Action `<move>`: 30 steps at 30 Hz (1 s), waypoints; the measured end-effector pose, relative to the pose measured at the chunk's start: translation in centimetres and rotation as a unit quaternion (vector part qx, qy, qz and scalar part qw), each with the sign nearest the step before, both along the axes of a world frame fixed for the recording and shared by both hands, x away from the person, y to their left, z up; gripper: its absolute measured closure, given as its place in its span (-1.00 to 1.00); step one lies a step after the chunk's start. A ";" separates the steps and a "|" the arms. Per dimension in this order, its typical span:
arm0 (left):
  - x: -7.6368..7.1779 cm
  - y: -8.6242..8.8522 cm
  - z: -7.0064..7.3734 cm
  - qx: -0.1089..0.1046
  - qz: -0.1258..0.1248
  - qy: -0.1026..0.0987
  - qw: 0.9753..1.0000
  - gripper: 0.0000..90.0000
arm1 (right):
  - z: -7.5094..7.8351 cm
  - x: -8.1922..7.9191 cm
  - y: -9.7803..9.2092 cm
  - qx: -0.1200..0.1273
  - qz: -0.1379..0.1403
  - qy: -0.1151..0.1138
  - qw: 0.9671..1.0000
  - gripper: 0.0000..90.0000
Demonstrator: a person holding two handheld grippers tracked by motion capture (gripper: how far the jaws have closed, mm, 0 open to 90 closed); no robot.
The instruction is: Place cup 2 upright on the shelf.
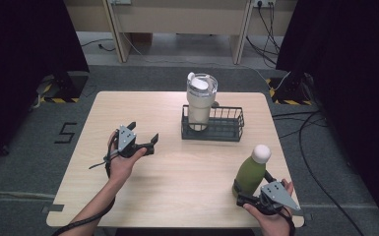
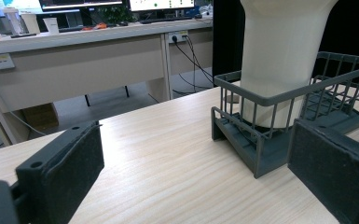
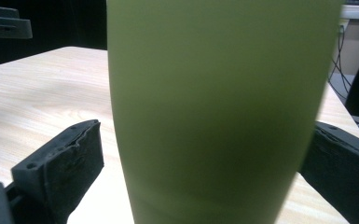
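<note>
A green bottle (image 1: pixel 252 173) with a white cap stands upright near the table's front right corner. My right gripper (image 1: pixel 252 189) is open with its jaws on either side of the bottle's lower body. In the right gripper view the bottle (image 3: pixel 214 102) stands between the jaws, with a small gap at the left jaw. A cream tumbler (image 1: pixel 200 101) with a lid stands in the left end of a dark wire basket (image 1: pixel 226 129). My left gripper (image 1: pixel 143 131) is open and holds nothing, left of the basket. Its view shows the basket (image 2: pixel 261 154) and the tumbler (image 2: pixel 284 56) ahead.
The wooden table (image 1: pixel 177 172) has bare surface between the two grippers and in front of the basket. Desks, cables and dark curtains stand beyond the far edge. The right half of the basket holds nothing.
</note>
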State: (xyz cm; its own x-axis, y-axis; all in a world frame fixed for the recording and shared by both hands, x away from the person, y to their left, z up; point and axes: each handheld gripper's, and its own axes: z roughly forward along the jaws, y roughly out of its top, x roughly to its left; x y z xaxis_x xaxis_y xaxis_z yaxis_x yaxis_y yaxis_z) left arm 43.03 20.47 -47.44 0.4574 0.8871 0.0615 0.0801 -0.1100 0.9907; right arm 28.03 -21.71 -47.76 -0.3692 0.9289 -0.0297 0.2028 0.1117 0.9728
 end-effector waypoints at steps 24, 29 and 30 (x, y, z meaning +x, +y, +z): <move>-0.6 0.6 0.0 -0.001 0.010 0.000 1.000 -0.93 | 0.3 1.6 0.8 -0.010 0.010 -0.009 1.000 -0.80; -0.6 0.4 -0.1 0.000 0.009 0.002 1.000 -0.93 | 0.3 1.6 0.7 -0.013 0.004 -0.008 1.000 -0.72; -0.6 0.4 -0.1 0.000 0.008 0.002 1.000 -0.93 | 0.2 1.6 0.7 -0.012 0.003 -0.007 1.000 -0.70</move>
